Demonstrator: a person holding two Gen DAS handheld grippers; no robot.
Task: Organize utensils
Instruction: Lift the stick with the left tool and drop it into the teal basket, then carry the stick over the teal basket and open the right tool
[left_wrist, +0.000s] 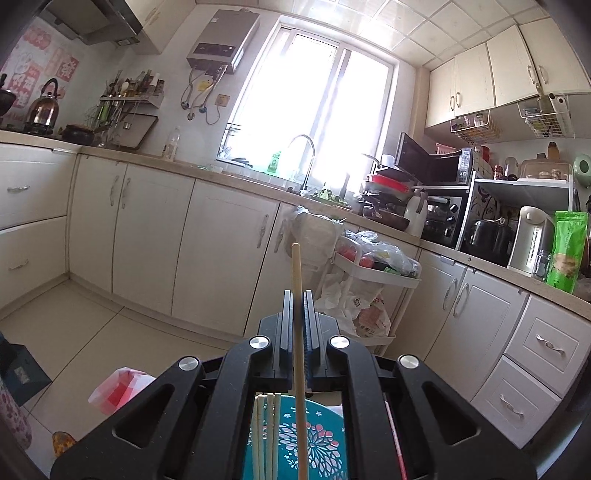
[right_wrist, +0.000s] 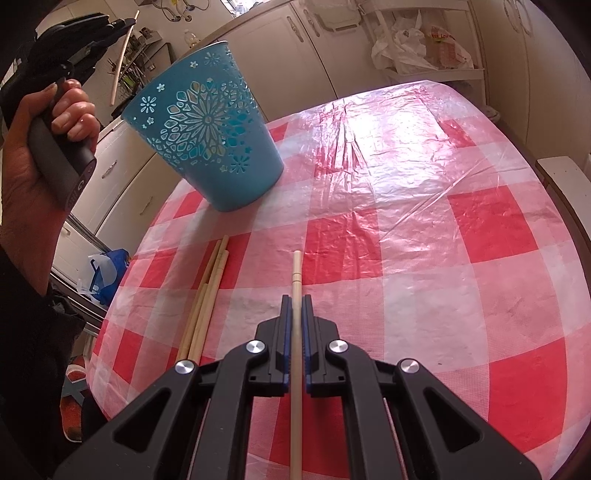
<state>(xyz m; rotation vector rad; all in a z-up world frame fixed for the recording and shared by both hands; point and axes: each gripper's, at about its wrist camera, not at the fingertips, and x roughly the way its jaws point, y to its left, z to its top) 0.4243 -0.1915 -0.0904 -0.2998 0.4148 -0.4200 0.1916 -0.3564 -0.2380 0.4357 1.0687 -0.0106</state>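
A blue cutout-pattern holder cup stands on the red-and-white checked tablecloth. My left gripper is shut on one wooden chopstick and held high above the cup, which shows below it beside several loose chopsticks. The left gripper also shows in the right wrist view, up left of the cup, with its chopstick hanging down. My right gripper is shut on another chopstick just above the cloth. Several chopsticks lie on the table to its left.
Kitchen cabinets, a sink counter with a faucet and a white trolley with bags lie beyond the table. The table's left edge drops to the floor. A blue bag lies below it.
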